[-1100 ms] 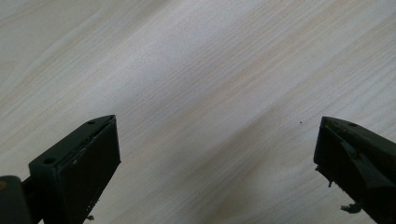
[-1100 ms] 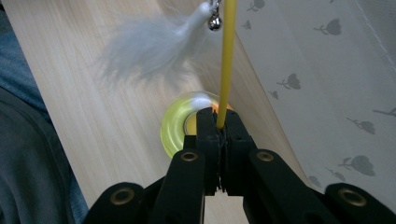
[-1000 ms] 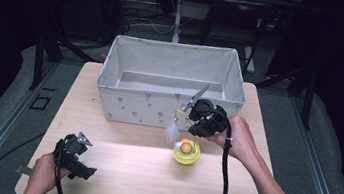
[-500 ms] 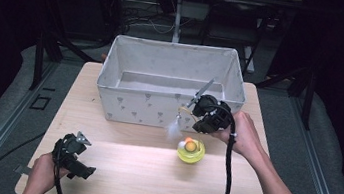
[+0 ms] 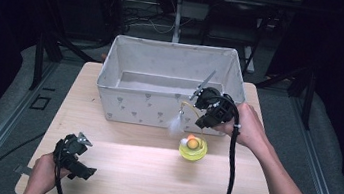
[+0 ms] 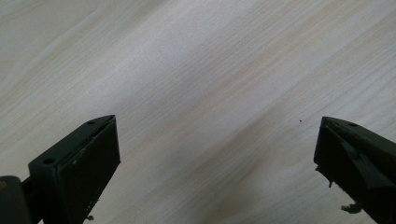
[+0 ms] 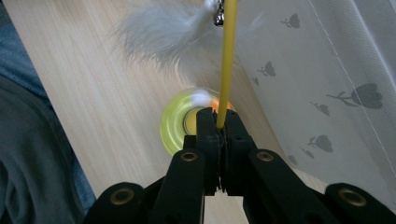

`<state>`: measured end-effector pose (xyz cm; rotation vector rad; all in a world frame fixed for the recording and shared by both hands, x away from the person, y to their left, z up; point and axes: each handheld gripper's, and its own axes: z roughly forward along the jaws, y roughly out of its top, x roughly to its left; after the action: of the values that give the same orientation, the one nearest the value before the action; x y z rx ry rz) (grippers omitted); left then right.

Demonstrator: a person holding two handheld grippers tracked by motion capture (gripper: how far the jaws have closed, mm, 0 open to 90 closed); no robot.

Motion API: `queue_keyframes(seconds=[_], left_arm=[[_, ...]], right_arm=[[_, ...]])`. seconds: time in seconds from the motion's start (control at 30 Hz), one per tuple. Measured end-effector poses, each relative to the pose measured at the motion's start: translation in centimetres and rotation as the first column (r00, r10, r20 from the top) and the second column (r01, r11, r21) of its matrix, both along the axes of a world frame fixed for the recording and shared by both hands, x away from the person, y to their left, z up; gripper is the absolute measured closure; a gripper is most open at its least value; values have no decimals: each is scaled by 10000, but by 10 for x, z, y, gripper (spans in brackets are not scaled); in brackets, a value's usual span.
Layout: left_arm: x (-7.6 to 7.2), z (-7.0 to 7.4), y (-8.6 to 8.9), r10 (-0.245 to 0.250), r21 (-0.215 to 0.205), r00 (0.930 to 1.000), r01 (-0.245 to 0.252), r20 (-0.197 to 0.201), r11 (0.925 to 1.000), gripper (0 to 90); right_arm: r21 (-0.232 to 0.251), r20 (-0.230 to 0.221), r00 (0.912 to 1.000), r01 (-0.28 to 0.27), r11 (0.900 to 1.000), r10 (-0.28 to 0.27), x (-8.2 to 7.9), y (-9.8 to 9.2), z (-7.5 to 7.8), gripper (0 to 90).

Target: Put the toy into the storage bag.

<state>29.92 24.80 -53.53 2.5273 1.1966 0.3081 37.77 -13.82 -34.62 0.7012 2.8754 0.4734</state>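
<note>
Nearest the person, down at about 7 o'clock on the wooden table (image 5: 115, 170), the left hand (image 5: 41, 178) is holding the left gripper (image 5: 80, 171) low over the bare wood. In the left gripper view its jaws are sitting wide apart with nothing but wood grain between them, so it's gripping nothing.

Moving up to around 3 o'clock of the table's middle, a yellow-green round toy base (image 5: 192, 150) is sitting on the tabletop with an orange ball (image 5: 193, 142) on top of it. It's just in front of the bin's front wall, near its right end. In the right gripper view the base (image 7: 173, 122) is showing beneath the jaws, partly hidden behind them.

Just above that, the right hand (image 5: 246, 127) is holding the right gripper (image 5: 201, 97) up off the table, in front of the bin's front right corner. Its jaws are pinched together on a thin yellow wand (image 7: 228, 60), clamped right at its lower part in the right gripper view. A white feather tuft (image 7: 163, 28) and a small silver bell (image 7: 218, 17) are hanging off the far end of it. In the high view the feather (image 5: 175, 125) is dangling at about 10 o'clock from the base, against the bin wall. A black cable (image 5: 230, 175) is trailing down from this gripper towards the near edge.

Farthest back, at 12 o'clock, the white fabric bin (image 5: 128, 104) with the little grey flower print is standing open on the table. I can't make out anything inside it.
</note>
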Motion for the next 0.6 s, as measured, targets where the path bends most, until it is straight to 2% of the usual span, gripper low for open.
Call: queue_keyframes(seconds=[0.23,0.6], left_arm=[[0,-1,0,-34,29,10000,34,-17,10000,3],[0,-1,-1,-76,68,10000,76,-50,9999,3]], right_arm=[[-314,-193,9998,-60,9995,54,5,2,11,882],[-323,-268,9996,-81,9994,72,10,-1,32,882]])
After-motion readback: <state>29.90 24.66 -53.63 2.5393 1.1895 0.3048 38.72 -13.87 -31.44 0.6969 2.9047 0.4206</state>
